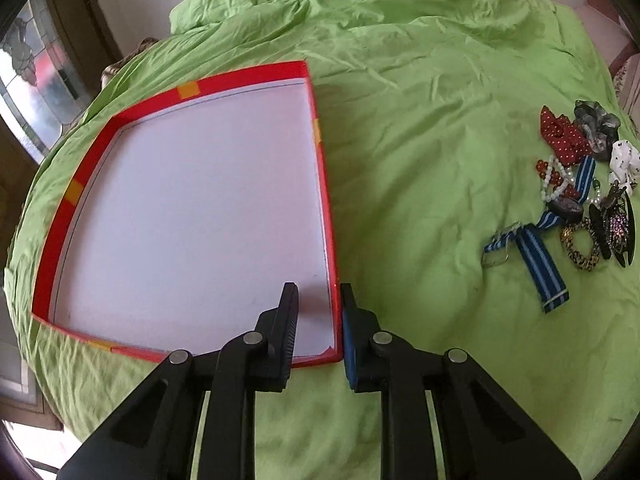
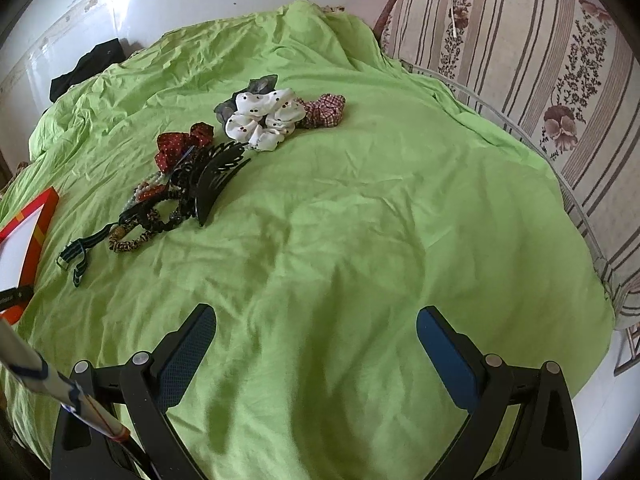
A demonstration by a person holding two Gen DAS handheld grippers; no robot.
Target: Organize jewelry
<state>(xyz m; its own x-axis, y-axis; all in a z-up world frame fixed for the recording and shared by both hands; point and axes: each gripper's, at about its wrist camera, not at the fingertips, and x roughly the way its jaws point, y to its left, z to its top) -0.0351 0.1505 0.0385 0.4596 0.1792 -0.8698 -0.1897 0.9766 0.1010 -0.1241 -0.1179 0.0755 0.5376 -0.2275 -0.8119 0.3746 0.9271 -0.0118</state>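
Observation:
A shallow red box (image 1: pixel 325 184) with a white floor lies on the green sheet; its corner also shows in the right wrist view (image 2: pixel 40 216). My left gripper (image 1: pixel 318 300) straddles the box's right wall near the front corner, one finger inside and one outside, the jaws narrowly apart around the wall. A pile of accessories lies to the right: red dotted bow (image 1: pixel 560 132), bead bracelets (image 1: pixel 554 182), blue striped strap (image 1: pixel 536 256), hair clips (image 1: pixel 616 228). In the right wrist view the pile holds a white scrunchie (image 2: pixel 264 118) and a black claw clip (image 2: pixel 216 180). My right gripper (image 2: pixel 316 328) is open and empty, well short of the pile.
A green sheet (image 2: pixel 360 220) covers the bed. A striped floral cushion (image 2: pixel 540 60) lies along its right side. A dark cloth (image 2: pixel 88 66) sits at the far edge by the wall. A window (image 1: pixel 32 80) is at the left.

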